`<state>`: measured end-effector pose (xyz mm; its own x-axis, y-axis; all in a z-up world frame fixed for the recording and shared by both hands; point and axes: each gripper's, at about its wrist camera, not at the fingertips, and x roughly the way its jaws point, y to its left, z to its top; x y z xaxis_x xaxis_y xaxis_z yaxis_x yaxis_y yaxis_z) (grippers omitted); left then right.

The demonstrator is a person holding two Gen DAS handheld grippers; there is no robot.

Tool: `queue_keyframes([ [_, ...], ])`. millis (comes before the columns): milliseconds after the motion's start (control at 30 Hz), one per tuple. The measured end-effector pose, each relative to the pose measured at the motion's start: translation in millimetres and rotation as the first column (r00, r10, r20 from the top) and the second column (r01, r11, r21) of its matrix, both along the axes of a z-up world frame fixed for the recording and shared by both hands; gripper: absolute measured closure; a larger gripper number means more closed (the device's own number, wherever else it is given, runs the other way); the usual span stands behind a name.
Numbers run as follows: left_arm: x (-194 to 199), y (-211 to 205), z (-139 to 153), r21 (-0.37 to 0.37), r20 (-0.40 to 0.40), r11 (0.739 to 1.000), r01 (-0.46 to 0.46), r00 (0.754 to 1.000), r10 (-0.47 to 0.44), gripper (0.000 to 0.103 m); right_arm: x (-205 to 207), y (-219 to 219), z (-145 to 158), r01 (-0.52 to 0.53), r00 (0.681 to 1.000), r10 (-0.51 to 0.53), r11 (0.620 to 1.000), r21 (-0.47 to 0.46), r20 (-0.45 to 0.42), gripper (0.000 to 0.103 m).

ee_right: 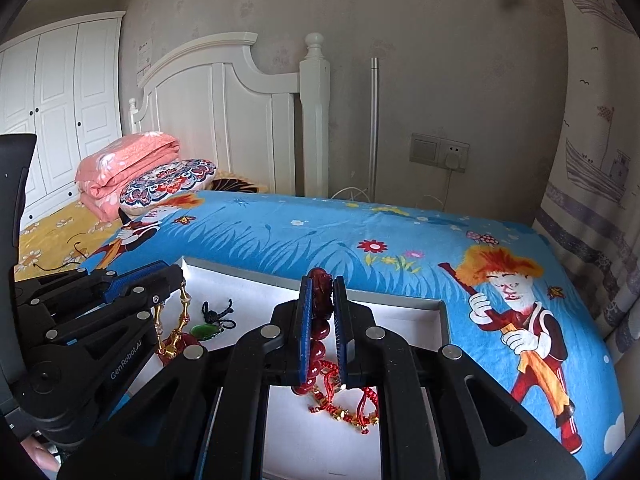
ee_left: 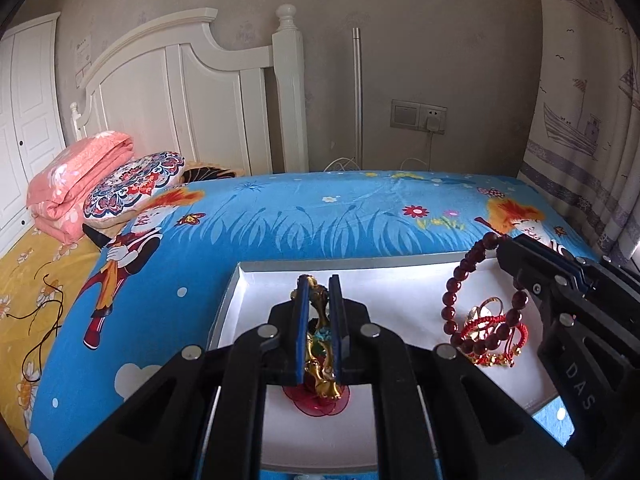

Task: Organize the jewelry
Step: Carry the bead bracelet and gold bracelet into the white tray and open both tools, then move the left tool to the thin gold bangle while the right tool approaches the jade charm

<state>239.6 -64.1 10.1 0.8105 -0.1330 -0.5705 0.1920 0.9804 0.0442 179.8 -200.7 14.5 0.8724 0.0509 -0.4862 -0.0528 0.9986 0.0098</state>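
**Two Grippers, Two Bracelets Over One White Tray**

A gold-link bracelet [ee_left: 320,360] is held clamped in the left gripper [ee_left: 319,280]; a dark red bead bracelet [ee_right: 318,344] is pinched by the right gripper [ee_right: 320,280]. Both are held above the white tray [ee_left: 304,268] on the blue bedsheet [ee_left: 320,216]. A green pendant [ee_right: 206,330] near the tray's far left corner is shown only in the right wrist view.

two tools [ee_left: 319,280], one box [ee_left: 224,312], three bracelets [ee_left: 452,300]
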Motion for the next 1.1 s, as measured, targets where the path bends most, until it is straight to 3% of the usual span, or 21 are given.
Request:
queue_keyframes([
  [133,8.3,1.2,-4.2,0.004,-0.016,1.000,-0.019,1.000,0.019,0.091,13.5,2.0,-8.9,0.007,0.999,-0.008,1.000,-0.029,-0.043,0.086],
  [200,10.2,3.3,-5.2,0.004,-0.018,0.999,-0.034,0.999,0.034,0.076,13.7,-0.3,-9.4,0.011,0.999,-0.013,0.999,-0.030,-0.045,0.070],
  [233,10.2,4.9,-5.2,0.001,-0.015,0.999,-0.039,0.999,0.039,0.072,12.8,-2.4,-8.5,0.014,0.999,-0.015,1.000,-0.021,-0.041,0.068],
  [267,8.0,5.9,-4.8,0.001,-0.010,0.999,-0.043,0.999,0.043,0.065,10.9,-4.0,-7.6,0.017,0.999,-0.018,1.000,-0.017,-0.038,0.068],
  [433,-7.6,8.4,1.5,0.011,0.020,0.999,-0.043,0.999,0.043,0.055,-1.1,-9.7,-2.0,0.024,0.999,-0.024,1.000,-0.013,-0.026,0.068],
  [500,-19.2,10.9,5.9,0.012,0.042,0.999,-0.049,0.998,0.049,0.043,-10.1,-11.7,0.1,0.022,1.000,-0.022,1.000,-0.005,-0.022,0.068],
  [700,-65.6,24.7,12.1,0.014,0.079,0.998,-0.058,0.995,0.057,0.026,-51.7,-14.9,-1.4,0.012,1.000,-0.012,1.000,0.002,-0.007,0.068],
  [833,-102.0,34.4,9.5,0.035,0.116,0.998,-0.059,0.992,0.054,0.018,-82.8,-16.3,-7.0,0.009,1.000,-0.009,1.000,0.001,-0.003,0.068],
  [900,-119.8,40.1,7.0,0.042,0.134,0.997,-0.065,0.989,0.059,0.013,-98.9,-16.9,-10.6,0.008,1.000,-0.008,1.000,0.006,-0.001,0.063],
  [1100,-159.4,57.7,-10.5,0.046,0.121,0.996,-0.074,0.990,0.067,0.011,-138.2,-17.8,-22.7,0.013,1.000,-0.013,1.000,0.008,-0.004,0.059],
])
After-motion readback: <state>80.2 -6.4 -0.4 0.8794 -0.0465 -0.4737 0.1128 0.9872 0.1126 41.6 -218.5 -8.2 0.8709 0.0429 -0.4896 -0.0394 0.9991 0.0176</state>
